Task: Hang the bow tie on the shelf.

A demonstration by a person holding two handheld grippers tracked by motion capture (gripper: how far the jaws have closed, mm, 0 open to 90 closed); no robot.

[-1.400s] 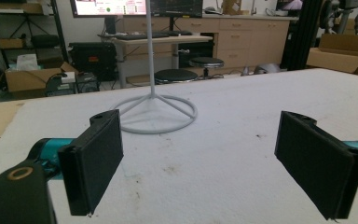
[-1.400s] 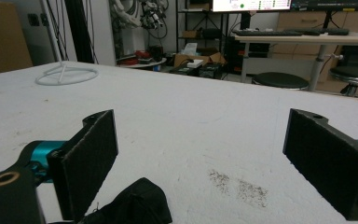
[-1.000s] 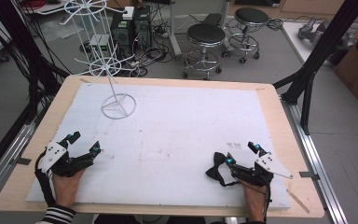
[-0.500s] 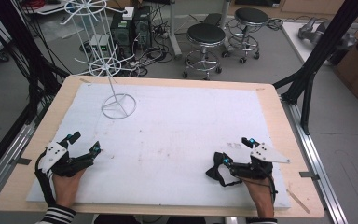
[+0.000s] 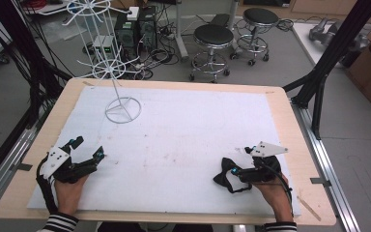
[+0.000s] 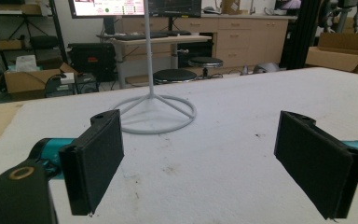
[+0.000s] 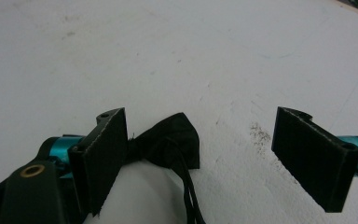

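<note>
Early, prob. Bow tie (image 5: 223, 173) unlifted, far from rack (image 5: 121, 104); right tool (image 7: 214, 158) wide over it, left tool (image 6: 205, 158) wide, empty.

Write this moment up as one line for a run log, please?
left gripper: open, resting on white mat | right gripper: open over black bow tie, not gripped | white wire stand: upright, far left

Left claw (image 5: 87, 149) jaws wide apart; right claw (image 5: 229, 169) likewise, low.

one bow tie (image 5: 224, 174), one wire stand (image 5: 113, 72), two stools (image 5: 213, 36)
</note>
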